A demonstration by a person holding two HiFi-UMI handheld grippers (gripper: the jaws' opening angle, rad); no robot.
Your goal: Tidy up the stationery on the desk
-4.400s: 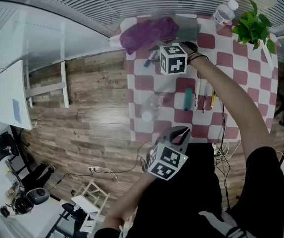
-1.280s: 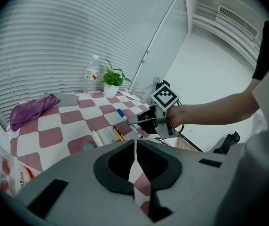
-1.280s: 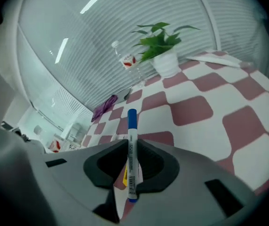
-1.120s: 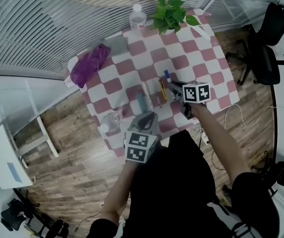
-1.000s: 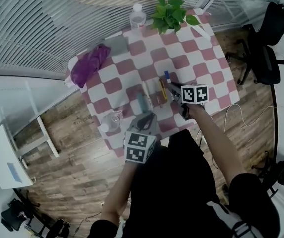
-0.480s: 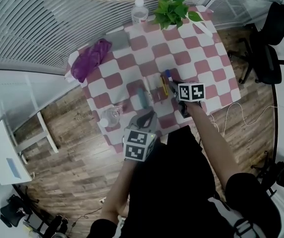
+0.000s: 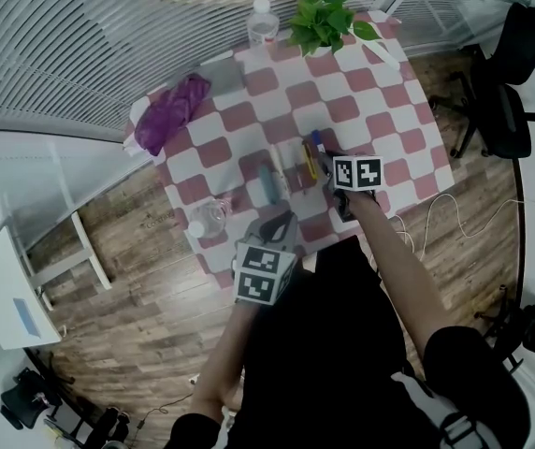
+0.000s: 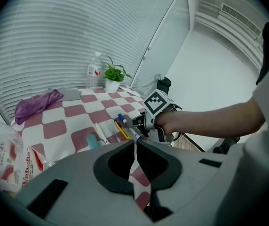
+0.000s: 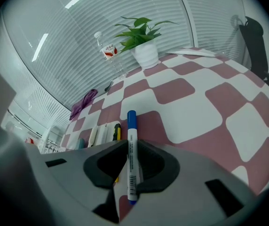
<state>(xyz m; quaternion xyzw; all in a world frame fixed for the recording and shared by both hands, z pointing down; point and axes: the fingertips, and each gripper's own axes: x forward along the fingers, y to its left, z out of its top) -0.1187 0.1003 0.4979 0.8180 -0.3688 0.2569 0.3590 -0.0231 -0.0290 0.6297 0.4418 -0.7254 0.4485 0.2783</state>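
My right gripper (image 9: 132,166) is shut on a white marker with a blue cap (image 9: 131,145), which points away over the checkered tablecloth (image 9: 181,91). In the head view the right gripper (image 7: 331,161) holds the marker (image 7: 317,142) at the right end of a row of pens (image 7: 294,165) and a teal item (image 7: 267,181) lying side by side. The left gripper (image 8: 135,147) is shut on nothing and hangs at the table's near edge (image 7: 281,224). From it I see the pen row (image 8: 107,133) and the marker (image 8: 123,121).
A purple cloth (image 7: 168,110) and a grey pad (image 7: 221,75) lie at the far left. A water bottle (image 7: 263,22) and a potted plant (image 7: 325,21) stand at the far edge. A clear plastic bag (image 7: 209,217) sits near the left gripper. An office chair (image 7: 509,82) stands to the right.
The right gripper came back from the purple cloth to the pen row with the marker in it, then barely moved. The left gripper stayed put.
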